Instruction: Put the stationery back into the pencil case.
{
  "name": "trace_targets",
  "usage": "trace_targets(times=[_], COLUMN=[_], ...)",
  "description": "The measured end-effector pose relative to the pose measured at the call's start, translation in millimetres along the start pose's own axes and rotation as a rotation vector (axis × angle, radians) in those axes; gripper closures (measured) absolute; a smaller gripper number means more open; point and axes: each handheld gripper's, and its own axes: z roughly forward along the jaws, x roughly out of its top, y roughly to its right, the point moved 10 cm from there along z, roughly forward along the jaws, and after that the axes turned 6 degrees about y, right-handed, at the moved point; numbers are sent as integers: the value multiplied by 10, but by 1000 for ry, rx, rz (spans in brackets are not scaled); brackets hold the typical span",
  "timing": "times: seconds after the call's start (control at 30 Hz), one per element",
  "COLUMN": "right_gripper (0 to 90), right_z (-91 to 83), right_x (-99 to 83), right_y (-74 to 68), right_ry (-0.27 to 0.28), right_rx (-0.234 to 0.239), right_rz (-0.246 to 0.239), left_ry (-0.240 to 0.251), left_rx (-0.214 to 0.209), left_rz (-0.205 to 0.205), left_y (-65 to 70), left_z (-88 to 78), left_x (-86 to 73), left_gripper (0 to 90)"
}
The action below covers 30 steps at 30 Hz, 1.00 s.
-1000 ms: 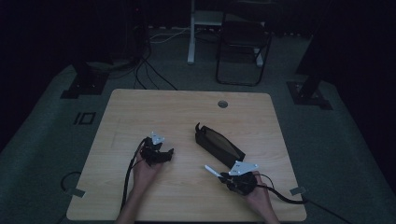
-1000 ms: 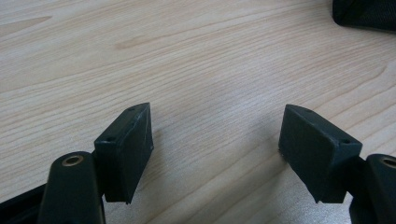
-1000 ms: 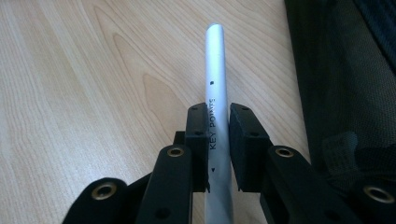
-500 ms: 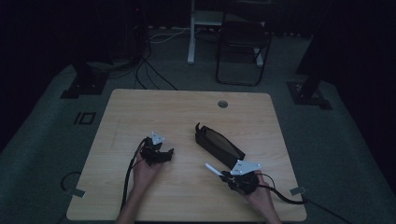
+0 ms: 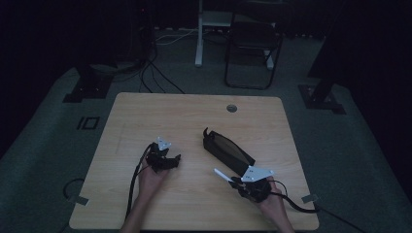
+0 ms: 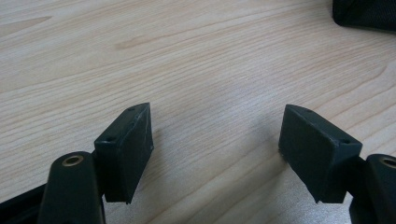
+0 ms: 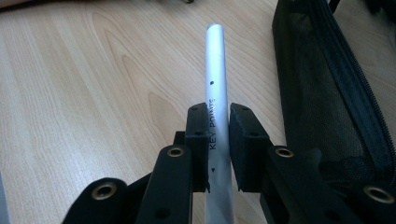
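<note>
Right gripper (image 7: pixel 218 140) clamps a silver pen (image 7: pixel 216 79) held just above the table (image 5: pixel 194 116), beside the black mesh pouch (image 5: pixel 227 151). Left gripper (image 6: pixel 217 149) gapes wide, nothing between its jaws.

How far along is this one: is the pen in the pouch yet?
Done: the right gripper is shut on the silver pen, lifted beside the black mesh pouch. In hand: carrying it. Left: getting it into the pouch; the left gripper is open over bare table, holding nothing.
</note>
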Motion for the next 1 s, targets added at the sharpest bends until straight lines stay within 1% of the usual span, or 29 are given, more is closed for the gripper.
trace_targets(times=[0.43,0.77,1.0], right_gripper=[786,786,786], right_z=[-43,-126,-168], right_x=[55,157,191], right_y=[3,32,38], right_ry=[10,36,40], right_rx=[-5,-22,-24], right_rz=[-6,-17,-18], left_ry=[0,0,0], left_rx=[0,0,0], left_rz=[0,-1,-1], left_y=[0,0,1], left_z=[0,0,0], left_x=[0,0,0], left_gripper=[266,265,265])
